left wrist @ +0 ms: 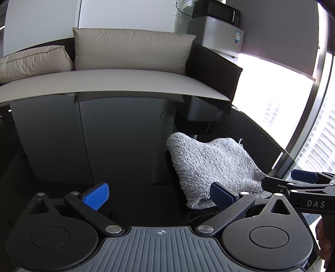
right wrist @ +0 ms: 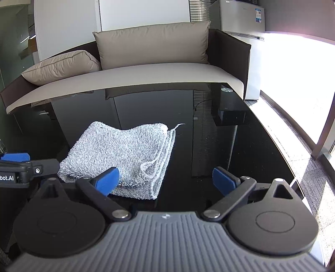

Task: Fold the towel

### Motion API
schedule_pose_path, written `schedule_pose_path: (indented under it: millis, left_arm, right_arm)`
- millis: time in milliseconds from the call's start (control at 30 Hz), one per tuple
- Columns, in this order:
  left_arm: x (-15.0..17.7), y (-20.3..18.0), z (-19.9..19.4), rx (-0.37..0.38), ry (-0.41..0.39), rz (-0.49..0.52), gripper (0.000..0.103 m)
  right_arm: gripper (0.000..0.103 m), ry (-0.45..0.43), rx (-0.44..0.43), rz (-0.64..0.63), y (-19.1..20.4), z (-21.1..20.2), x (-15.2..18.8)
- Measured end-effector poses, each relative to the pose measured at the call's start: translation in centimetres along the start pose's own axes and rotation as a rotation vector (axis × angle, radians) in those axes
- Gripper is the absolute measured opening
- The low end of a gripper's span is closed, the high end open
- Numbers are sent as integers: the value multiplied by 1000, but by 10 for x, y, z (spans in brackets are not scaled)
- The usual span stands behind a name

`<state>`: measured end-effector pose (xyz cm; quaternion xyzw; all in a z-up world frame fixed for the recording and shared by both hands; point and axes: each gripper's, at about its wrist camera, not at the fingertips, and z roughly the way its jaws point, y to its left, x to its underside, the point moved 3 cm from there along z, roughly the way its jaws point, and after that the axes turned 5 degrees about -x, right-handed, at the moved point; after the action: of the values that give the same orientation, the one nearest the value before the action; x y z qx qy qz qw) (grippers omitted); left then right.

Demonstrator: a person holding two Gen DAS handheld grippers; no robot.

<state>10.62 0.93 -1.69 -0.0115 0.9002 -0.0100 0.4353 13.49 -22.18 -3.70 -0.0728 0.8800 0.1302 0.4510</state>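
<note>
A grey fluffy towel (left wrist: 211,167) lies folded into a thick rectangle on the glossy black table (left wrist: 104,136). In the right wrist view the towel (right wrist: 123,152) shows stacked layers along its right edge and a loose thread at its far corner. My left gripper (left wrist: 160,195) stands open, nothing between its blue pads, with the towel just beyond its right finger. My right gripper (right wrist: 165,181) is open too; its left pad (right wrist: 108,180) overlaps the towel's near edge. The right gripper (left wrist: 303,182) also shows at the right edge of the left wrist view.
A beige sofa (right wrist: 136,71) with cushions stands behind the table. A small fridge (right wrist: 240,18) with a microwave (left wrist: 217,10) on top stands at the back right. Bright windows (left wrist: 314,125) run along the right. The table's edge curves away on the right (right wrist: 278,142).
</note>
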Motion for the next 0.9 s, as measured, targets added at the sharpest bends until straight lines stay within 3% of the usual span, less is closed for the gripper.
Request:
schedule_pose_path:
  millis: [900]
  left_arm:
    - [16,-2,-25,-29,-42,22,102]
  right_arm:
    - [101,-35,6,13,11,-33,18]
